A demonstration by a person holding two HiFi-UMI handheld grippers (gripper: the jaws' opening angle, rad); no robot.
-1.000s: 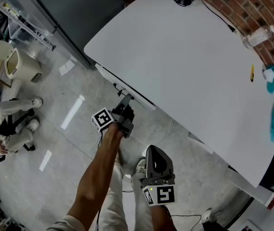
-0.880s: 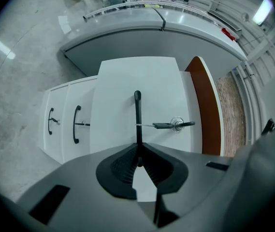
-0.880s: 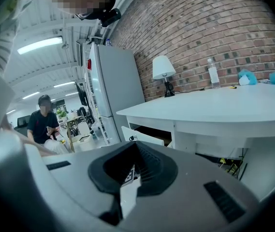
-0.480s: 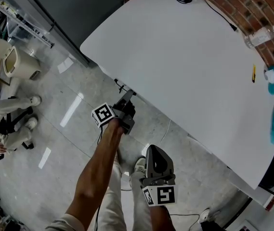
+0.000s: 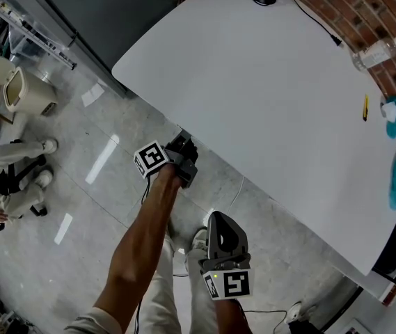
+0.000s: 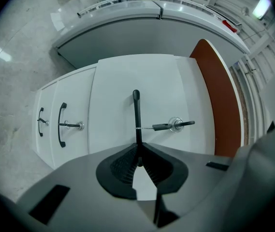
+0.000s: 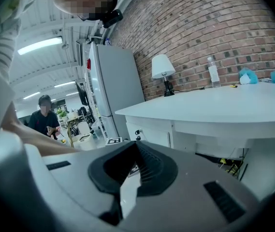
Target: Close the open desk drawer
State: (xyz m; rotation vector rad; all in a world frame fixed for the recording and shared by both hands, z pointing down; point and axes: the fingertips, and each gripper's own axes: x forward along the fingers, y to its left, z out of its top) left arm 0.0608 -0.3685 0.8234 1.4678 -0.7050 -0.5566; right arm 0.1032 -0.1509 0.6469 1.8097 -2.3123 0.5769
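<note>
Pinching drawer handle (image 6: 136,112), left gripper (image 6: 137,151) jaws

Lower end of drawer handle (image 6: 136,112) — hidden behind the jaws.

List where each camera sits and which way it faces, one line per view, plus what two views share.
Head view: on the person's head, looking steeply down at the white desk; left forearm, left tongs and right tongs show.
Left gripper view: on the left tongs, facing the drawer front; tongs shut on its handle.
Right gripper view: on the right tongs, looking sideways at desk and brick wall; shut, empty tongs show.
Shared: head and right gripper views both show the bottle.
</note>
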